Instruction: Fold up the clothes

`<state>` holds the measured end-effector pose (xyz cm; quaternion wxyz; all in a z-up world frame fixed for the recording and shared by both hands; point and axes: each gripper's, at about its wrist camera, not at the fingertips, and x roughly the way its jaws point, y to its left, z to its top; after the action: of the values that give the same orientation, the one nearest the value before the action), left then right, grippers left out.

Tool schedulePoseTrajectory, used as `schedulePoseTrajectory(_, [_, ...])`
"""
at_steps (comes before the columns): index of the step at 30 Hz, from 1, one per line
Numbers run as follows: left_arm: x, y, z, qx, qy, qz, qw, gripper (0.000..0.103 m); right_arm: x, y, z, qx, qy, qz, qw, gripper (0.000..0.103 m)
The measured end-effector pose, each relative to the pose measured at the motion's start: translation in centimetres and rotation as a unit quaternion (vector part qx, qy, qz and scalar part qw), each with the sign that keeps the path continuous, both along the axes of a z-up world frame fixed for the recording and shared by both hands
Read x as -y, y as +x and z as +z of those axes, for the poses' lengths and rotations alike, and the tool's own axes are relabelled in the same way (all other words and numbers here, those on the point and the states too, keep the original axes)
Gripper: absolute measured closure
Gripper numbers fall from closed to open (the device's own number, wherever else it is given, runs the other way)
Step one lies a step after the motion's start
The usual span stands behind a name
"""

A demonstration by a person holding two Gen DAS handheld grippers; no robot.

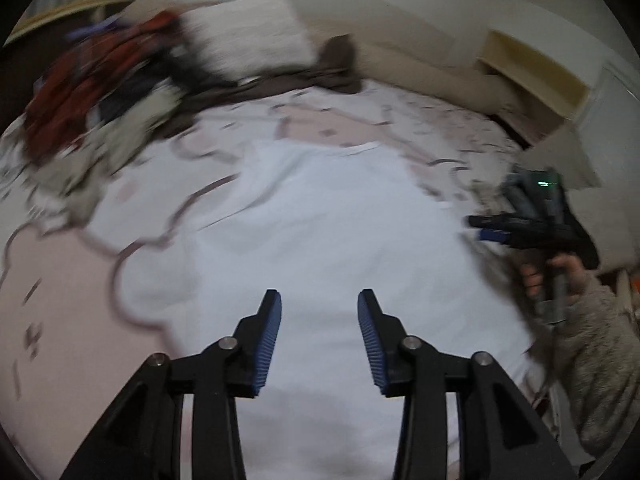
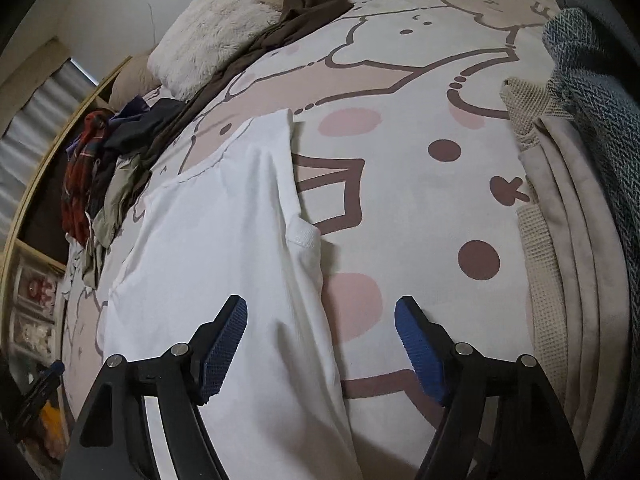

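- At the bottom centre of the left wrist view, the left gripper (image 1: pixel 319 300) has its jaws spread with nothing between them, poised over the white shirt (image 1: pixel 320 224); the view is motion-blurred.
- At the bottom centre of the right wrist view, the right gripper (image 2: pixel 321 308) is also spread wide and holds nothing. Its left finger lies over the white shirt (image 2: pixel 224 240), its right finger over the bare bedspread (image 2: pixel 420 152).
- The shirt lies spread flat on the bedspread, filling the middle of the left view and the lower left of the right view. Its right side is folded in, with a sleeve cuff (image 2: pixel 303 233) showing at that edge near the frame's centre.
- At the right edge of the left view, a hand (image 1: pixel 560 276) in a fuzzy beige sleeve (image 1: pixel 600 360) grips the handle of the right gripper (image 1: pixel 486 227), beside the shirt's edge.
- At the right edge of the right view, folded beige and blue-grey knit blankets (image 2: pixel 568 208) lie on the bed.
- Farther off, a pile of clothes (image 2: pixel 100 168) with red plaid sits at the left of the right view, upper left in the left view.
- Beyond it, a fluffy white pillow (image 2: pixel 208 32) and a dark brown garment (image 2: pixel 296 12) lie at the top of the frame.
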<state>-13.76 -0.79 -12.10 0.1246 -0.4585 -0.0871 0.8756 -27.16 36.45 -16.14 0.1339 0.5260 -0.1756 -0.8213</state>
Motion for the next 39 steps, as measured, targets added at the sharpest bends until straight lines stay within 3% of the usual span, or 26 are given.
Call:
schedulePoseTrajectory(2, [-1.7,-0.8,0.6,-0.007,0.014,-0.016,0.9998,0.063,-0.1,-0.3,-0.3,0.005,-0.005,-0.002,1.000,0.029])
schedulePoseTrajectory(3, [-2.6,-1.2,0.9,-0.011,0.020,-0.024,0.9994,0.063,-0.2,-0.4,-0.5,0.007,-0.007,-0.003,1.000,0.033])
schedulePoseTrajectory(4, [-3.4,-1.5,1.1,-0.015,0.027,-0.032,0.9990,0.063,-0.2,-0.5,-0.7,0.010,-0.008,-0.004,1.000,0.043])
schedulePoseTrajectory(6, [-3.5,-1.7,0.8,-0.011,0.031,-0.030,0.9990,0.063,-0.3,-0.7,-1.2,0.014,-0.009,-0.006,1.000,0.051])
schedulePoseTrajectory(8, [-3.3,-1.7,0.2,-0.005,0.032,-0.025,0.9992,0.063,0.0,-0.6,-0.9,0.004,-0.007,0.007,1.000,0.079])
schedulePoseTrajectory(10, [-3.1,-1.7,-0.4,0.001,0.033,-0.020,0.9993,0.063,1.4,0.2,0.2,-0.021,0.010,0.035,0.999,0.096])
schedulePoseTrajectory(11, [-3.0,-1.7,-0.7,0.004,0.033,-0.017,0.9993,0.063,2.1,0.5,0.7,-0.033,0.018,0.049,0.998,0.098])
schedulePoseTrajectory(18, [-2.2,-1.8,-2.7,0.025,0.037,0.002,0.9990,0.063,8.3,3.4,3.9,-0.114,0.075,0.153,0.979,0.099])
schedulePoseTrajectory(21, [-1.9,-1.7,-3.5,0.031,0.035,0.008,0.9989,0.063,10.6,4.5,3.9,-0.125,0.097,0.164,0.974,0.099])
schedulePoseTrajectory(25, [-1.8,-1.3,-4.3,0.024,0.014,0.007,0.9996,0.063,6.6,3.4,3.3,-0.095,0.054,0.058,0.992,0.099])
schedulePoseTrajectory(29, [-1.6,-0.9,-5.1,0.017,-0.006,0.006,0.9998,0.063,1.9,2.2,2.4,-0.057,0.001,-0.028,0.998,0.096])
schedulePoseTrajectory(30, [-1.6,-0.8,-5.3,0.015,-0.011,0.006,0.9998,0.063,0.8,1.9,2.1,-0.045,-0.008,-0.044,0.998,0.089])
schedulePoseTrajectory(32, [-1.5,-0.6,-5.8,0.011,-0.022,0.005,0.9997,0.063,-0.2,1.4,1.5,-0.024,-0.011,-0.059,0.998,0.021])
schedulePoseTrajectory(34, [-1.4,-0.4,-6.2,0.008,-0.032,0.005,0.9995,0.063,-0.4,0.9,1.1,-0.021,-0.026,-0.049,0.998,0.020])
schedulePoseTrajectory(35, [-1.4,-0.3,-6.4,0.006,-0.037,0.005,0.9993,0.062,-0.2,0.6,0.9,-0.015,-0.027,-0.040,0.999,0.025])
schedulePoseTrajectory(36, [-1.4,-0.2,-6.5,0.005,-0.039,0.005,0.9992,0.062,0.1,0.3,0.5,-0.007,-0.029,-0.035,0.999,0.034])
schedulePoseTrajectory(37, [-1.3,-0.2,-6.5,0.004,-0.039,0.005,0.9992,0.062,0.3,0.0,0.1,0.002,-0.030,-0.029,0.999,0.051])
schedulePoseTrajectory(39, [-1.3,-0.2,-6.5,0.003,-0.038,0.005,0.9993,0.062,0.7,-0.7,-1.3,0.028,-0.049,-0.021,0.998,0.065])
